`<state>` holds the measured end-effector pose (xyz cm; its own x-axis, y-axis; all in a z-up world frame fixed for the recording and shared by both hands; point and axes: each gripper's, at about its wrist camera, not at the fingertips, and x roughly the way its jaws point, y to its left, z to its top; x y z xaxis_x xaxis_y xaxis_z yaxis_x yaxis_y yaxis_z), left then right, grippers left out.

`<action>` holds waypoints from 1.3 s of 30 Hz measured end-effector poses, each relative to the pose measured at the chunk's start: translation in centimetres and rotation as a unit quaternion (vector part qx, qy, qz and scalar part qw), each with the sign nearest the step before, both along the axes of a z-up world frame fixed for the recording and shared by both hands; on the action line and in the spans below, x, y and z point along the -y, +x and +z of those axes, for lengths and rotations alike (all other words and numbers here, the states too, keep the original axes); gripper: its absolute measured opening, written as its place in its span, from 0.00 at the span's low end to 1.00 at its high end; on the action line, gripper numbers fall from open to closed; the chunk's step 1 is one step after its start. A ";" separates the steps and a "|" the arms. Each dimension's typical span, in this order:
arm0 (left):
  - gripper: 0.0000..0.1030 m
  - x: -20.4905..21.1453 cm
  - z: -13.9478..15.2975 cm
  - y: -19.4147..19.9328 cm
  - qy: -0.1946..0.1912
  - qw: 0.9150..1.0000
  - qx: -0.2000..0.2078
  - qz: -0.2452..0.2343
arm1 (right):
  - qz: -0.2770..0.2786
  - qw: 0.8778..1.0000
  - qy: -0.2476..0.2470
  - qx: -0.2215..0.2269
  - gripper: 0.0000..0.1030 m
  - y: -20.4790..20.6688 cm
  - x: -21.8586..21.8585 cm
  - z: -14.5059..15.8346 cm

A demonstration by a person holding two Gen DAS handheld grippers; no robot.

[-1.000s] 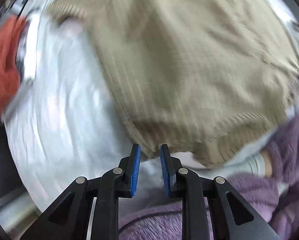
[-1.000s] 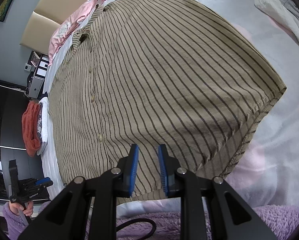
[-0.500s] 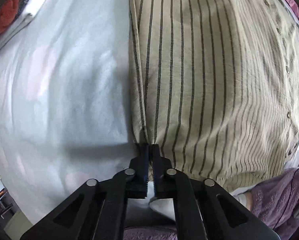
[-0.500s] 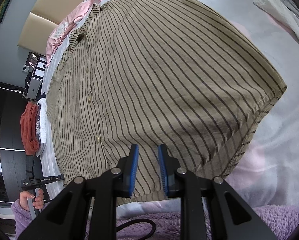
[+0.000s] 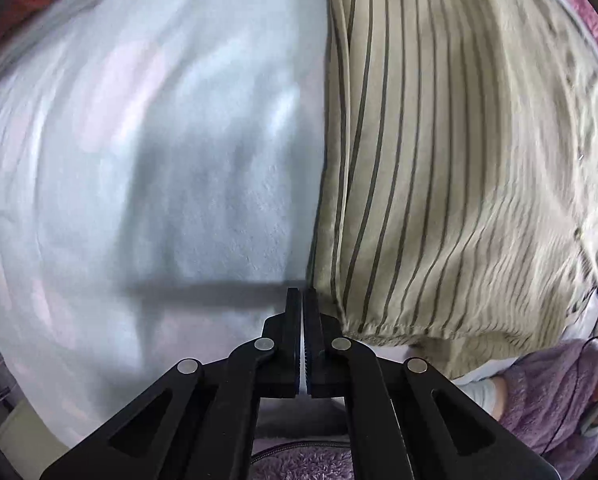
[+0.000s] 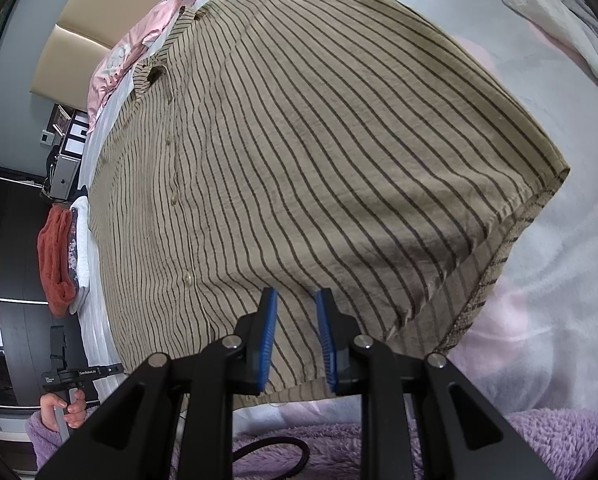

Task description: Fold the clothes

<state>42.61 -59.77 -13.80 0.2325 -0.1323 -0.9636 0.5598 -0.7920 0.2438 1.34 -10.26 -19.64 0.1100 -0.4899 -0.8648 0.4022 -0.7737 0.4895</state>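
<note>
At the bed's (image 5: 159, 160) near edge, my left fingers (image 5: 303, 304) are pinched closed beside the striped shirt's (image 6: 319, 152) hem corner, seemingly missing it; I should reopen and regrasp. My right fingers (image 6: 297, 332) hover open above the hem.

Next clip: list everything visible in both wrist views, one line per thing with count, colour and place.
striped shirt: one, tan with dark stripes, spread flat on the bed, buttons up
bedsheet: one, pale grey-white with faint pink patches, under the shirt
pillows: pink, at the head of the bed, count unclear
headboard: one, beige, padded
folded pile: rust-orange piece plus white ones, at the bed's left edge
pale garments: grey-white, upper right of the bed, count unclear
left tool: black, shut, at the shirt's lower left corner; whether it pinches cloth is unclear
right tool: black with blue pads, open above the shirt hem
sleeve: purple, fleecy
</note>
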 end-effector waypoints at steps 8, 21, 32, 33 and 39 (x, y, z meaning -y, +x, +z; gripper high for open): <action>0.04 1.0 4.6 -2.9 -0.039 0.991 -0.126 -0.006 | 0.004 1.000 -0.021 -0.014 0.21 -1.4 -0.1 1.8; 0.05 8.0 2.3 -10.7 -0.091 0.981 -0.166 -0.044 | -0.070 0.993 -0.016 -0.096 0.21 -18.6 -3.8 5.3; 0.31 13.7 -1.2 -14.8 -0.039 0.973 -0.220 -0.057 | -0.039 0.996 -0.040 -0.073 0.29 -26.5 4.5 -0.9; 0.31 14.1 -1.0 -14.5 -0.030 0.973 -0.223 -0.057 | -0.039 0.996 -0.040 -0.074 0.30 -26.9 4.8 -1.2; 0.33 14.7 -0.9 -15.5 -0.011 0.971 -0.231 -0.063 | -0.055 0.995 -0.050 -0.064 0.31 -29.3 5.9 -2.5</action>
